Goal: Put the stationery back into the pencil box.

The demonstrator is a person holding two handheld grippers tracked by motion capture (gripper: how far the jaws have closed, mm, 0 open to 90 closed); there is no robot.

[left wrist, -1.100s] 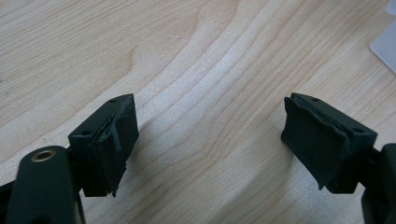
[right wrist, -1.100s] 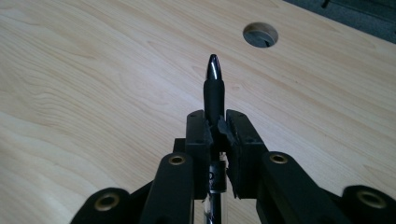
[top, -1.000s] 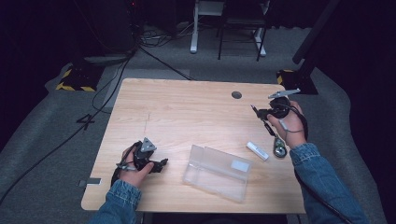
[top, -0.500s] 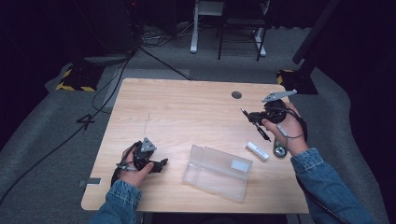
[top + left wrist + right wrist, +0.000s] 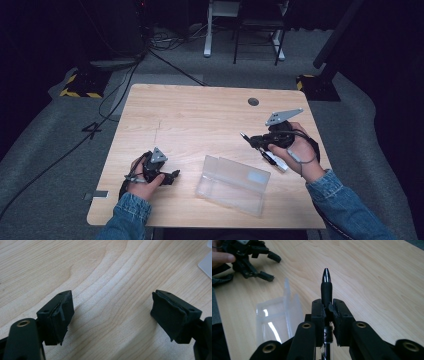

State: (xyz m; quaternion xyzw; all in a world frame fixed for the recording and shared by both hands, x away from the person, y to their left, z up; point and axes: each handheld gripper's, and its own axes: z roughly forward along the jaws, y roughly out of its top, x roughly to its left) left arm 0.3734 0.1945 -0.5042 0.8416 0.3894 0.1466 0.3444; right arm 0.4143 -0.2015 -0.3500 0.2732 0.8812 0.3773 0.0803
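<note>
right gripper [image 5: 328, 308] is clamped on a black pen [image 5: 326, 287]; left gripper [image 5: 112, 315] rests with jaws apart. best lowered level into the clear case [image 5: 233, 184].

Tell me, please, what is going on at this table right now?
A person works at a wooden table with a gripper in each hand. The right gripper is shut on a black pen, held above the table to the right of a clear plastic case that lies open. The left gripper sits low over bare wood with its jaws open and nothing between them.
</note>
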